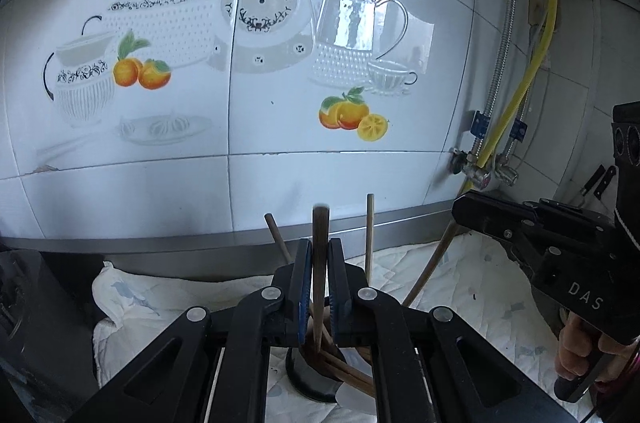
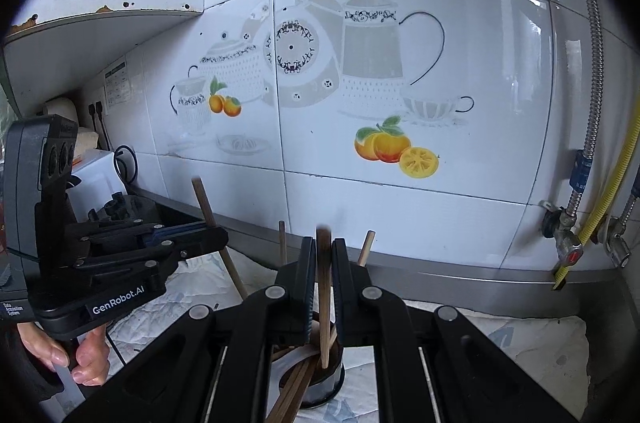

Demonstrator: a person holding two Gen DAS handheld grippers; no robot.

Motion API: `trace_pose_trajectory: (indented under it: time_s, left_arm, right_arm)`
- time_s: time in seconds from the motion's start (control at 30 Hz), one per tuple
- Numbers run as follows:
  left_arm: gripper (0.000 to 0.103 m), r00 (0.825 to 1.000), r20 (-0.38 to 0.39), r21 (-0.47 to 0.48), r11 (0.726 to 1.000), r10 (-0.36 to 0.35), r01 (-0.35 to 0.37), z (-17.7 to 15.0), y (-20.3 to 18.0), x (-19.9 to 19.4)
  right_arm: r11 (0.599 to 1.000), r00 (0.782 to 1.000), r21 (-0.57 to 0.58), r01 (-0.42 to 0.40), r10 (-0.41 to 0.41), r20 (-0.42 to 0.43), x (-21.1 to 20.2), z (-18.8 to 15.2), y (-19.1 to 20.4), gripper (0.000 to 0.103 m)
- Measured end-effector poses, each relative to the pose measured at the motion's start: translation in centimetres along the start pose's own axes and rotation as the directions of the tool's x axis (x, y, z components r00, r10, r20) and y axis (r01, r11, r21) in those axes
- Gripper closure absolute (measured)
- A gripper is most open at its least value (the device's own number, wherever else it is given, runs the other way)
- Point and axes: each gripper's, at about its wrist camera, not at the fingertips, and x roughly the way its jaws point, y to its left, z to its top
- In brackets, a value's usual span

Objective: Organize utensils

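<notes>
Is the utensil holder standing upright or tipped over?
Upright: the utensil holder stands on its base, chopsticks sticking up from it.

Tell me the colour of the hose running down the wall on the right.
The hose is yellow, shown best in the left wrist view, beside a silver braided pipe.

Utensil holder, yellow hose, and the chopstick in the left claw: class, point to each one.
Utensil holder [image 2: 330, 381]: right wrist view, on its shiny side wall.
Yellow hose [image 1: 538, 55]: left wrist view, on its middle stretch.
Chopstick [image 1: 320, 243]: left wrist view, on the shaft between the claw's pads.
</notes>
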Motion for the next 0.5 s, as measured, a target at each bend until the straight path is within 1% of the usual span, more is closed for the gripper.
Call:
trace_pose_trajectory:
  time_s: [0.07, 0.1, 0.17, 0.3, 0.33, 0.37, 0.4, 0.43, 0.47, 0.5]
  left_arm:
    - [0.094, 1.0, -0.008, -0.01, 1.0, -0.002, 0.002, -0.2, 0.1, 0.1]
    - [0.094, 1.0, -0.012, -0.018, 1.0, 0.0, 0.0, -0.3, 0.2, 0.1]
    - [0.094, 1.0, -0.016, -0.029, 1.0, -0.008, 0.008, -0.4, 0.4, -0.1]
    - [0.094, 1.0, -0.01, -0.029, 1.0, 0.007, -0.007, -0.4, 0.4, -1.0]
    - [0.092, 1.0, -0.009, -0.03, 1.0, 0.008, -0.009, -0.3, 0.3, -1.3]
    - [0.089, 1.0, -0.011, -0.029, 1.0, 0.008, -0.009, -0.3, 0.3, -1.7]
    - [0.077, 1.0, -0.011, -0.03, 0.999, 0.01, -0.011, -0.3, 0.3, -2.0]
    - [0.063, 1.0, -0.004, -0.032, 0.999, 0.014, -0.014, -0.4, 0.2, -2.5]
    - [0.06, 1.0, 0.009, -0.031, 0.999, 0.022, -0.022, -0.4, 0.2, -3.0]
    - [0.059, 0.999, 0.018, -0.027, 0.999, 0.029, -0.029, -0.5, 0.1, -3.5]
  right_arm:
    - [1.0, 1.0, -0.002, 0.001, -0.001, -0.006, -0.1, -0.1, 0.1, 0.089]
    - [1.0, 1.0, -0.004, 0.005, -0.005, -0.006, -0.1, -0.1, 0.1, 0.085]
    - [1.0, 1.0, -0.01, 0.015, -0.016, -0.001, -0.4, -0.2, 0.2, 0.079]
    - [1.0, 1.0, -0.008, 0.012, -0.012, 0.006, -1.2, -0.3, 0.2, 0.075]
    - [1.0, 1.0, -0.007, 0.013, -0.013, 0.01, -1.4, -0.4, 0.2, 0.071]
    - [1.0, 1.0, -0.005, 0.013, -0.013, 0.012, -1.7, -0.4, 0.2, 0.068]
    - [1.0, 1.0, -0.005, 0.013, -0.013, 0.013, -1.9, -0.5, 0.2, 0.06]
    - [1.0, 1.0, -0.005, 0.016, -0.016, 0.017, -2.1, -0.5, 0.3, 0.055]
    - [1.0, 1.0, -0.008, 0.02, -0.02, 0.021, -2.5, -0.6, 0.3, 0.054]
    - [1.0, 0.999, -0.01, 0.023, -0.023, 0.023, -2.8, -0.7, 0.4, 0.054]
